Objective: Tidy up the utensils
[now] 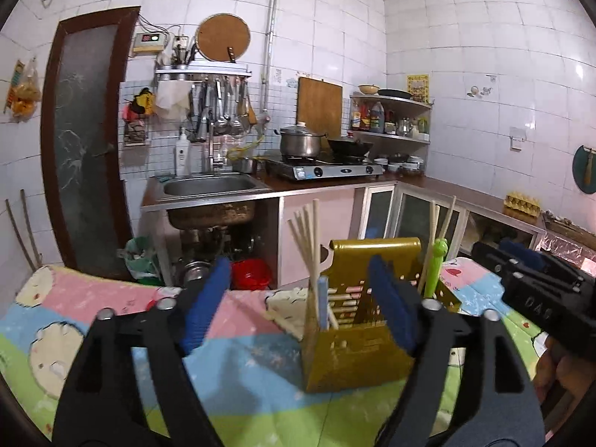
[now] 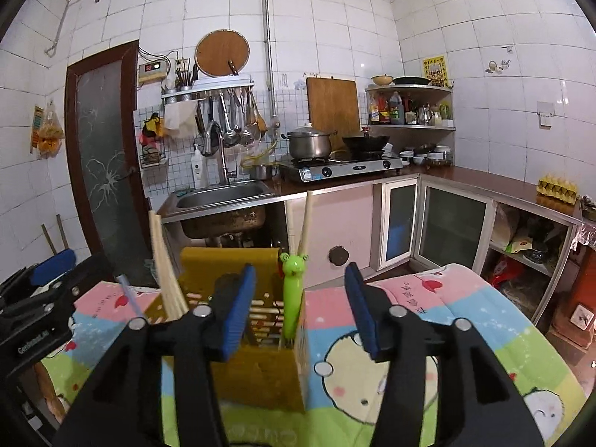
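Observation:
A gold slotted utensil holder (image 1: pixel 357 350) stands upright on the cartoon-print cloth (image 1: pixel 111 298). Several pale chopsticks (image 1: pixel 309 246) fan out of its left compartment beside a light-blue stick (image 1: pixel 323 298). A green frog-topped utensil (image 1: pixel 436 268) and two more chopsticks (image 1: pixel 441 216) stand in its right side. My left gripper (image 1: pixel 298 305) is open and empty, its right finger in front of the holder. In the right wrist view the holder (image 2: pixel 260 368), chopsticks (image 2: pixel 164 272) and frog utensil (image 2: pixel 292 290) sit just ahead. My right gripper (image 2: pixel 300 309) is open and empty.
The table's far edge drops to a kitchen floor with a red basin (image 1: pixel 251 273) and a bin bag (image 1: pixel 139 260). Behind stand a sink (image 1: pixel 208 186), a stove with a pot (image 1: pixel 301 141), and cabinets (image 2: pixel 447 223). The other gripper's body shows at right (image 1: pixel 540 290).

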Demonstrator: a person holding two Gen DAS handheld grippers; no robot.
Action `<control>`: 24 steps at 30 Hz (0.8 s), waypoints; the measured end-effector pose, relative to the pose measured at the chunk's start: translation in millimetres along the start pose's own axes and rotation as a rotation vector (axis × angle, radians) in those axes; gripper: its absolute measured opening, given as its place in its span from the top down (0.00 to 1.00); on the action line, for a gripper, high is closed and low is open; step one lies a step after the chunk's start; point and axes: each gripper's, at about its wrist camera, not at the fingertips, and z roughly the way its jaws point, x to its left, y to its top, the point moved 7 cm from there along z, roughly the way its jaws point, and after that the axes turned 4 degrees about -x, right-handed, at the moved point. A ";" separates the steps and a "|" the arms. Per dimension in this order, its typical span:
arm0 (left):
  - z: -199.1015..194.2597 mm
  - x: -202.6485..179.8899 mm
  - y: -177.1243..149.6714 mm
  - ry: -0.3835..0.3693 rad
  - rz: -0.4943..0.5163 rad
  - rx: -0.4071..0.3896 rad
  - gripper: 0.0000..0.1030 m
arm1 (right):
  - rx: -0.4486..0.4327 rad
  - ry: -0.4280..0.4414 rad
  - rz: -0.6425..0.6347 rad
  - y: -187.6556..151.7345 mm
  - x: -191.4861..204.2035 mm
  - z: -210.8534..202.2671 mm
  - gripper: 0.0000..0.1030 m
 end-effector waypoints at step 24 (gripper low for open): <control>-185.5 8.6 -100.1 0.114 0.062 -0.073 0.05 | -0.052 -0.006 -0.050 -110.7 22.8 -183.5 0.04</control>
